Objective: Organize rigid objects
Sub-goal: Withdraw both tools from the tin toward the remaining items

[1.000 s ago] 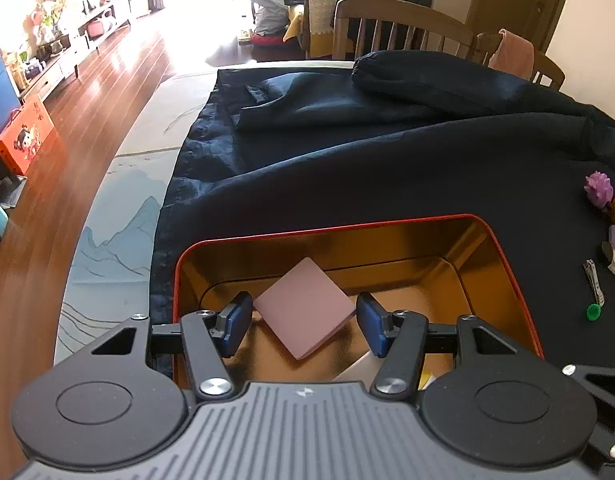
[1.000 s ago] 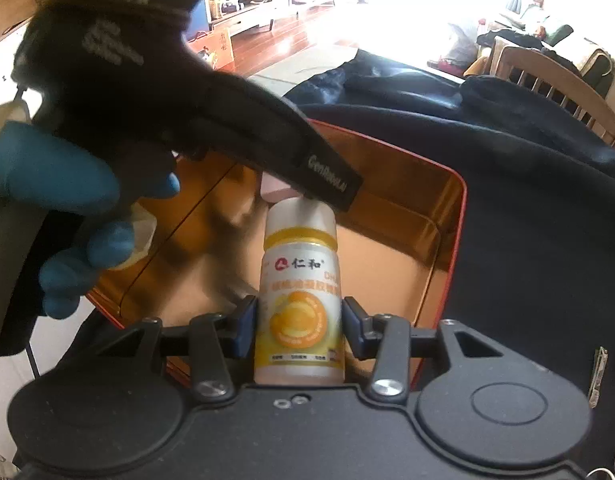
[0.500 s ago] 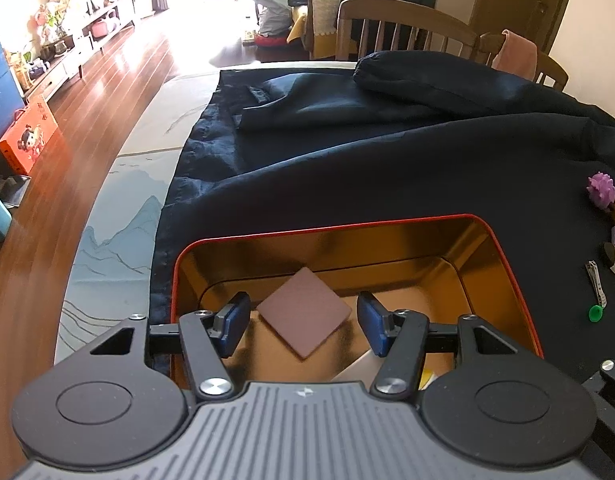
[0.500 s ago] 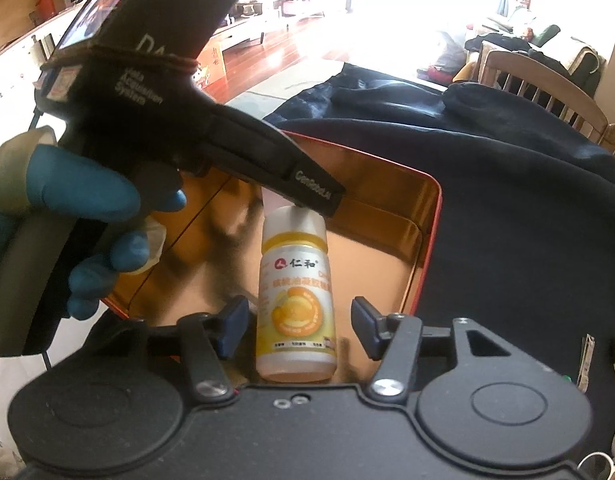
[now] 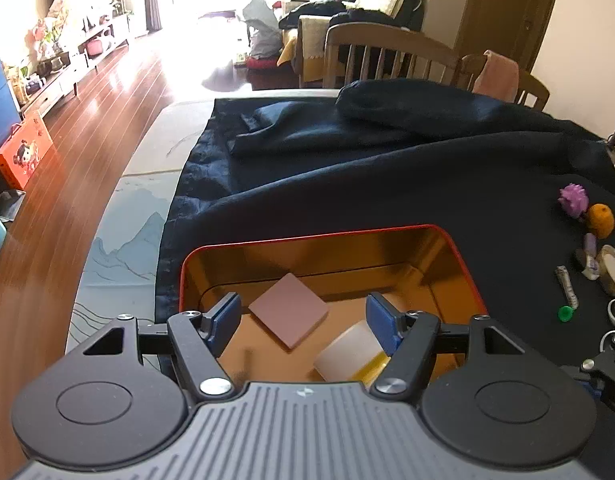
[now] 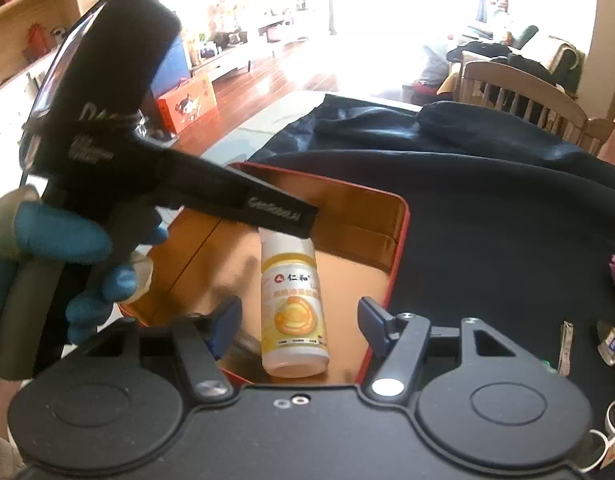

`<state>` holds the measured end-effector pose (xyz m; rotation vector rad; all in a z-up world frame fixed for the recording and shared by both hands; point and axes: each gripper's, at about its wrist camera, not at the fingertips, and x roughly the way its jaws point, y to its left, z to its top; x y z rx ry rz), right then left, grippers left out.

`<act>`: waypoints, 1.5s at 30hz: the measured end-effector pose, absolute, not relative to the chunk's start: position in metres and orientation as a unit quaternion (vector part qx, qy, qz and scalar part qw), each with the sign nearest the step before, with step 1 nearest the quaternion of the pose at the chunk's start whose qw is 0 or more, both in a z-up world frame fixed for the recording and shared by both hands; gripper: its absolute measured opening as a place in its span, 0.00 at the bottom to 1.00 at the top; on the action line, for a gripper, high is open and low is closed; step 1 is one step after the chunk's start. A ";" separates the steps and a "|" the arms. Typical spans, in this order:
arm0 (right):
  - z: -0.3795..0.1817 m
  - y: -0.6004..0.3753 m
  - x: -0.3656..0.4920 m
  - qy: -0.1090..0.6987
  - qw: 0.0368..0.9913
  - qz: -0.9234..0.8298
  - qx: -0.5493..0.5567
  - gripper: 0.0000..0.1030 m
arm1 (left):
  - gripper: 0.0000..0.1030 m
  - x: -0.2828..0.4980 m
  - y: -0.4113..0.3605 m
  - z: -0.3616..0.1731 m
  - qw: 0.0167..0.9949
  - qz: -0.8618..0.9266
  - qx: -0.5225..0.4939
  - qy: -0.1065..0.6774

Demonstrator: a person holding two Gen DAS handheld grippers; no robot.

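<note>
A red-rimmed tin box [image 5: 463,264] with a gold inside sits on the dark cloth; it also shows in the right wrist view [image 6: 399,240]. A white and yellow pill bottle [image 6: 293,300] lies on its side on the box floor, its cap end visible in the left wrist view [image 5: 353,350]. A pink square pad [image 5: 289,310] lies flat in the box beside it. My right gripper [image 6: 299,320] is open, its jaws apart on either side of the bottle without touching it. My left gripper [image 5: 303,320] is open and empty above the box's near edge.
Small items lie on the cloth right of the box: a purple toy [image 5: 573,198], an orange ball [image 5: 601,220], a tape roll [image 5: 613,270], a nail clipper [image 5: 567,286], a green cap [image 5: 564,313]. Bunched dark cloth [image 5: 407,104] and wooden chairs [image 5: 387,56] stand behind.
My right gripper opened and let go of the bottle, which now lies in the box. The right gripper drew back and up. My left gripper rose slightly.
</note>
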<state>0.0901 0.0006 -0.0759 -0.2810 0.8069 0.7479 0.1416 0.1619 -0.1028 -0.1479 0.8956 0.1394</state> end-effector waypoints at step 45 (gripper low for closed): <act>-0.033 -0.243 0.079 0.321 0.921 0.218 0.034 0.99 | 1.00 0.093 0.013 -0.041 0.928 -0.042 -0.091 0.359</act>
